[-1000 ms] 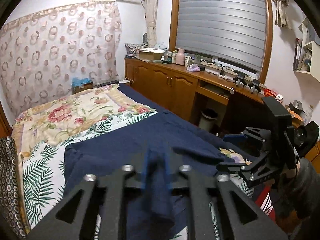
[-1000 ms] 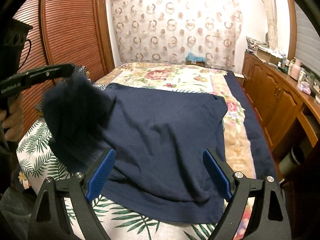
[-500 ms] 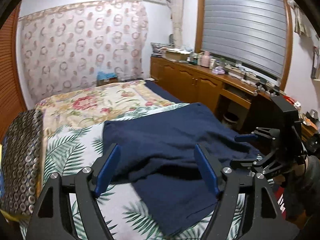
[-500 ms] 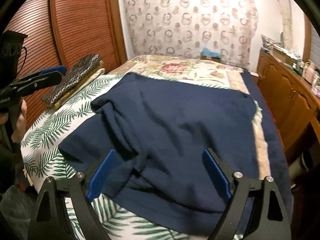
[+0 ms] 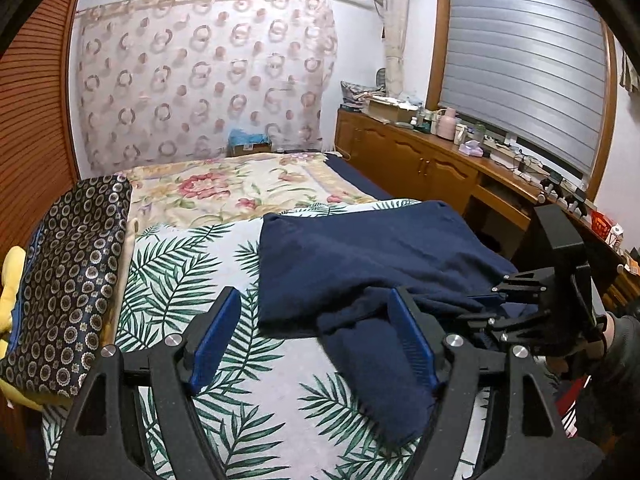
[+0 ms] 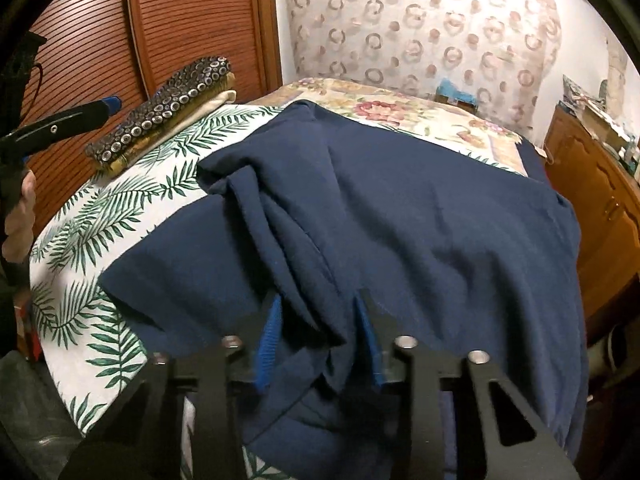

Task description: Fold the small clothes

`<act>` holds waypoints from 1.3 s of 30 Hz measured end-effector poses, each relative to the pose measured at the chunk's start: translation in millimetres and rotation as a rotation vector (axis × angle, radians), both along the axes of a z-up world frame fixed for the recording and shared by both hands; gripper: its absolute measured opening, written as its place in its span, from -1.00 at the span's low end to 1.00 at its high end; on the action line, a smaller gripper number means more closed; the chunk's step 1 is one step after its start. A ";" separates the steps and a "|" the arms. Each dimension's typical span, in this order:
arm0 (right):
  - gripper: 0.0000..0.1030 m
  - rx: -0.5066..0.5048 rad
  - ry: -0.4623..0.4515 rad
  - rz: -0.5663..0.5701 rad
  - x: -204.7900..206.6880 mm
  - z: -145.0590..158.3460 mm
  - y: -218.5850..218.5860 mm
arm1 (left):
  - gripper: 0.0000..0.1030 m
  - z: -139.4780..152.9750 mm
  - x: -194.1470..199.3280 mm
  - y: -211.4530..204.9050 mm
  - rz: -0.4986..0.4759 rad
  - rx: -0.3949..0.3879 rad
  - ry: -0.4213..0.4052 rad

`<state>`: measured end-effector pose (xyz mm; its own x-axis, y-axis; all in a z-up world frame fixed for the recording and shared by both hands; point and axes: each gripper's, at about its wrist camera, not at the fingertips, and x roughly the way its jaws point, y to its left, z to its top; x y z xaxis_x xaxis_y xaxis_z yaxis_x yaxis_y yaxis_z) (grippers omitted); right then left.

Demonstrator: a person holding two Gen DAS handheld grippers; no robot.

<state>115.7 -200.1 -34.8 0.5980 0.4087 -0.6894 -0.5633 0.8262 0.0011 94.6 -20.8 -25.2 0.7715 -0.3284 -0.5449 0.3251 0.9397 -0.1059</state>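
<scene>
Your navy garment [image 6: 420, 220] lies spread across the near half of the bed [image 5: 192, 280], on the palm-leaf sheet, with its right side reaching the bed's right edge and one long sleeve [image 5: 380, 376] trailing toward the near edge. It lies opened out there because the bed gives a broad, soft base on which each fold can be laid. Your left gripper [image 5: 316, 340] hovers over the near left part of the garment with its jaws spread wide and nothing between the pads; this is a released tool, free to be set at the next grasp point. Your right gripper [image 6: 318, 342] sits low at the garment's near edge, and its jaws are closing with a bunched ridge of navy cloth between the blue pads [image 6: 268, 336]; whether the pads already press the fabric cannot be told. The ridge runs up the garment's left side, so the right tool probably gathers loose material there to pull it flat or start a fold. A folded patterned cloth [image 5: 68, 280] rests along the bed's left edge, well apart from the working area.
</scene>
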 end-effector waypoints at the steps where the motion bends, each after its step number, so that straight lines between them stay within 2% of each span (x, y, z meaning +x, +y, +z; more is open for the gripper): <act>1: -0.54 -0.004 -0.002 -0.001 0.4 0.9 -1.0 | 0.49 -1.2 0.5 -0.1 0.001 -0.001 0.002; 3: -0.81 -0.010 -0.015 -0.005 1.4 3.6 0.6 | 0.49 -3.3 0.4 1.0 0.004 -0.004 0.005; 15: -0.85 0.082 -0.182 0.016 -34.5 46.8 -6.7 | 0.49 -5.5 -0.4 -2.4 0.001 -0.003 0.002; 23: -0.85 0.093 -0.265 -0.022 -57.9 74.2 -31.1 | 0.49 -9.0 -2.0 -9.9 -0.018 0.001 0.004; 35: -0.85 0.070 -0.286 -0.135 -73.5 75.9 -55.0 | 0.49 -8.6 -7.0 -25.8 -0.037 -0.007 -0.007; 39: -0.85 0.052 -0.265 -0.182 -71.4 71.1 -61.1 | 0.49 -9.2 -7.6 -30.0 -0.044 -0.010 -0.004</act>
